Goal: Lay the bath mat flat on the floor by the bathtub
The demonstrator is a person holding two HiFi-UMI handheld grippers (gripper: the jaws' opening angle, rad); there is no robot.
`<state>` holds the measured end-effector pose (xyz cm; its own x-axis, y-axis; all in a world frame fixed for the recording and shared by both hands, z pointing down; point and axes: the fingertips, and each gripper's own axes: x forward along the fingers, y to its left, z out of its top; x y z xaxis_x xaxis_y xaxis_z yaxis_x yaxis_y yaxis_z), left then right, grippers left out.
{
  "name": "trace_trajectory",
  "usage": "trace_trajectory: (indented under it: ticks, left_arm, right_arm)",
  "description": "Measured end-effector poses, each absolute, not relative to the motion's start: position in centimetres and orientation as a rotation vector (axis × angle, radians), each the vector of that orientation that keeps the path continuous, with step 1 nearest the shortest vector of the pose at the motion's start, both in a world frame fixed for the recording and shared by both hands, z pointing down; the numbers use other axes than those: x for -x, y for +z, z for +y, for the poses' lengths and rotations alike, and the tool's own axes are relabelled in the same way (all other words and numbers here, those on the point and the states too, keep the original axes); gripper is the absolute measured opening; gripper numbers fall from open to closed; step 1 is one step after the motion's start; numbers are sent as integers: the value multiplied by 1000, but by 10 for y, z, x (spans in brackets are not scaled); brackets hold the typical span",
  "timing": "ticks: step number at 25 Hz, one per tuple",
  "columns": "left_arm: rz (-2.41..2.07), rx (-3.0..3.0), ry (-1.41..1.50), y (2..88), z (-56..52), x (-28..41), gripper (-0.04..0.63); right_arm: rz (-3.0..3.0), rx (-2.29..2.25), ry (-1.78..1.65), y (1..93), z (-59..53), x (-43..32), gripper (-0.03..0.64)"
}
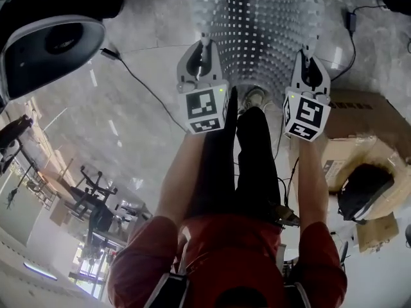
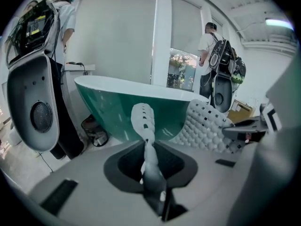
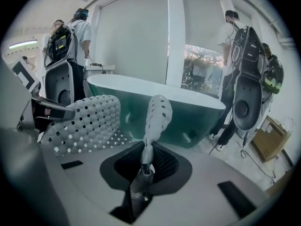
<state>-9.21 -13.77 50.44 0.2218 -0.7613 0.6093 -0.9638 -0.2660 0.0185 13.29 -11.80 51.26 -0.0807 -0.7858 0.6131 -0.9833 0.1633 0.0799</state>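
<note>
Item one, the floor (image 1: 128,127): grey marbled, the target surface, bare at my twelve o'clock where the mat should go. Item two, the bathtub (image 2: 117,107): green shell with a white rim, standing at twelve o'clock in both gripper views, so I judge that I am squared up to it to drop the mat alongside. Item three, the bath mat (image 1: 263,37): pale, knobbed and perforated, off the floor at twelve o'clock in the head view, strung between the two claws and sagging in the middle; whether its far edge touches the floor I cannot tell. I take it by its two near corners so that it spreads wide instead of bunching. Item four, cardboard boxes (image 1: 359,140) at three o'clock, well apart from the landing spot. Item five, the left gripper (image 1: 204,47): clenched on the mat's left corner, a fold of mat standing up out of its jaws. Item six, the right gripper (image 1: 308,55): likewise clamped on the right corner, level with its partner to keep the edge straight. Item seven, a black cable (image 1: 138,85) on the floor at ten o'clock, a possible snag under the mat.
</note>
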Motion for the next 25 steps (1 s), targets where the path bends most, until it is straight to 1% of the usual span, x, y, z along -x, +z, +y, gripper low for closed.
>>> trace_trajectory:
  ticks: [17, 25]
  left_arm:
    - [-1589, -2149, 668, 662, -174, 100, 63]
    - [-1614, -2145, 630, 726, -197, 98, 63]
  right_arm:
    - [-1932, -1677, 458, 660, -155, -119, 52]
    - [-1945, -1681, 423, 722, -180, -126, 52]
